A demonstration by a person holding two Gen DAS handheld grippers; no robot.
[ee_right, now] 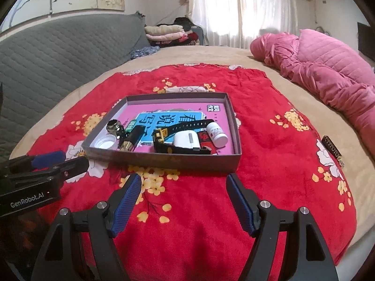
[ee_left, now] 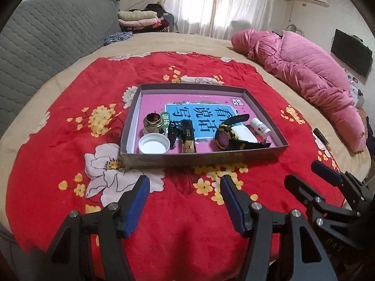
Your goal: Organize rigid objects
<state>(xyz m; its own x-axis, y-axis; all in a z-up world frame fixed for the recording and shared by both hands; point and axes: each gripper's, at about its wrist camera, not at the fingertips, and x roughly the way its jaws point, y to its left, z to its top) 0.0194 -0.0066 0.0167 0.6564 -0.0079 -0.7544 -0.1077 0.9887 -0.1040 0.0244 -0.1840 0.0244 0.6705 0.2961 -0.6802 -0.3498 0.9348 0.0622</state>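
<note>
- Box (ee_left: 204,158): a shallow grey cardboard tray sits on a red flowered blanket (ee_left: 58,140), which is spread over a tan bed.
- Inside the box, a pink and blue book (ee_left: 201,114) lies flat as the floor layer, its printed cover facing up.
- Near the box's left end, a white cap (ee_left: 154,143) rests open side up, with a small glass jar (ee_left: 154,123) just behind it.
- Beside the cap lies a black and gold lighter (ee_left: 187,138), and a dark clip (ee_left: 172,132) sits between the lighter and the jar.
- Toward the right, a black and yellow watch (ee_left: 226,135) lies on its side, its strap running across the book.
- Just behind the watch are a white case (ee_right: 186,140) and a white pill bottle (ee_left: 259,126); a red item between them is partly hidden.
- Left gripper (ee_left: 185,195): its blue-padded fingers stand spread wide above the blanket, short of the box, with nothing between them.
- Right gripper (ee_right: 184,195): its fingers are likewise spread apart and empty, near the box's front wall.
- A pink quilt (ee_left: 304,70) lies bunched along the bed's far right side, well apart from the box.
</note>
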